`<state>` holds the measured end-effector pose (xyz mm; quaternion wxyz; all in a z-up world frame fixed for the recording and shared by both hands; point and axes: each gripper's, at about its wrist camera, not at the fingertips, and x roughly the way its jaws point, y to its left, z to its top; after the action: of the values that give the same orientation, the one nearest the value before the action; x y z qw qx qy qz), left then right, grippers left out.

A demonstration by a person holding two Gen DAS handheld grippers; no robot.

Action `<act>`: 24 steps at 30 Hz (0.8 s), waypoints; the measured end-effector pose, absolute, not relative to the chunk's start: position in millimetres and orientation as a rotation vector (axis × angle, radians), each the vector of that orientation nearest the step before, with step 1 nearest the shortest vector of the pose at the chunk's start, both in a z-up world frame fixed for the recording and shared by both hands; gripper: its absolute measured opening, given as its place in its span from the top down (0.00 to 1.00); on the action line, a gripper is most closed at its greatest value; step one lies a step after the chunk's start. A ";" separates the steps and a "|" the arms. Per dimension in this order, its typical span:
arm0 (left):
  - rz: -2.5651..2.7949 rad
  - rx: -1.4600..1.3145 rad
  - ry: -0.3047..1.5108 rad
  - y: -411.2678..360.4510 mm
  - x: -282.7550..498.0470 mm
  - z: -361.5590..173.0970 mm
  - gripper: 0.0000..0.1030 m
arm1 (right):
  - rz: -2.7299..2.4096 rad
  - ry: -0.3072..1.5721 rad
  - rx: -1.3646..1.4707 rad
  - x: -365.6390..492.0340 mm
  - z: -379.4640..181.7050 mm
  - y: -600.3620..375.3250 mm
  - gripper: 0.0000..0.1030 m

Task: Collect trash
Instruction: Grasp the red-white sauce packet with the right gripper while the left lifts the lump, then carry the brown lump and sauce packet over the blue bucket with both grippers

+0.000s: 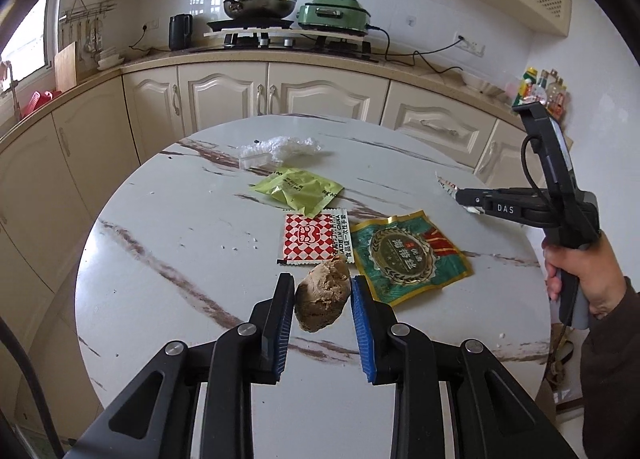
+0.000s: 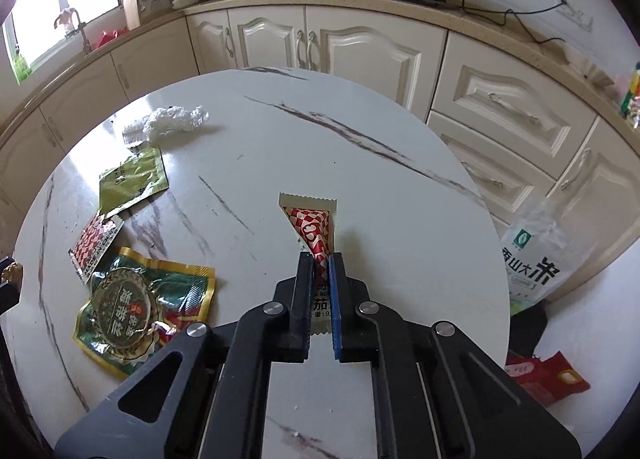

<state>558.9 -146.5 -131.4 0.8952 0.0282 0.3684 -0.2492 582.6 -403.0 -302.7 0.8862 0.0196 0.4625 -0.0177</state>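
**Both tongs clamped on trash above the round table**

The left gripper [image 1: 323, 291] holds a brown crumpled lump [image 1: 322, 301] between its two blue pads; the pads press on both sides of the lump. The right gripper [image 2: 321, 261] is closed on a red-and-white checked sachet [image 2: 314, 231], which stands out forward from the pads, and its far end lies near the middle of the marble table [image 2: 360, 163].

The left wrist view shows what the right one does not: the whole right tool from the side, with the person's hand [image 1: 580, 279] around its handle at the right edge, and the brown lump. Just beyond the lump lie a flat red checked packet [image 1: 314, 237] and, to the right of it, a green-and-gold foil bag [image 1: 408, 255]. Farther away are a yellow-green packet [image 1: 298, 191] and a clear crumpled plastic wrap [image 1: 280, 149].

The right wrist view shows the held sachet clearly, which in the left view is only a small scrap at the tool's tip. It also shows a rice bag [image 2: 532, 259] and a red bag [image 2: 548, 375] on the floor, to the right of the table. The other packets lie at the left side here.
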 end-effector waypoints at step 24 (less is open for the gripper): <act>-0.278 -0.135 0.659 98.2 441.3 -84.5 0.76 | 0.531 0.727 -0.043 511.0 -202.4 -54.2 0.92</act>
<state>441.3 98.2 -84.5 0.9345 -0.0658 0.3225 -0.1358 511.0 -54.2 -202.4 0.9002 -0.0206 0.3512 0.2568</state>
